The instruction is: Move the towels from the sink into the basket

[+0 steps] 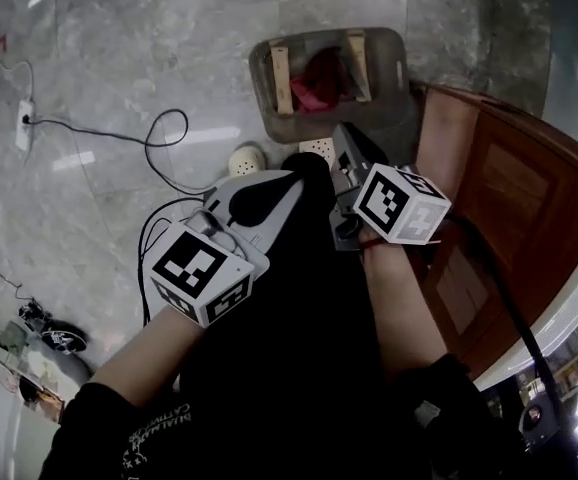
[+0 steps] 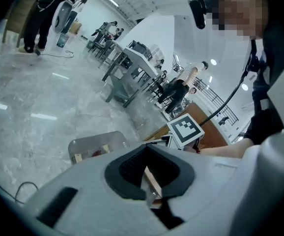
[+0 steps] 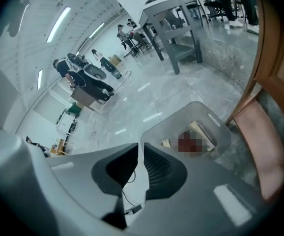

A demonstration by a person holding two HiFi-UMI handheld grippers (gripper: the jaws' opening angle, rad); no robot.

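well, left hand-held gripper (image 2: 147, 168) and right hand-held gripper (image 3: 141, 154): jaws narrowly apart, empty; basket (image 1: 264, 68) beyond.

Crumpled red towel (image 1: 319, 84) inside upright grey basket (image 1: 262, 74)

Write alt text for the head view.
The left gripper and right gripper, both empty, hang over the person's dark-clad legs, pointing toward a grey basket with a red towel inside on the marble floor. A wooden cabinet stands at right; a cable trails at left.
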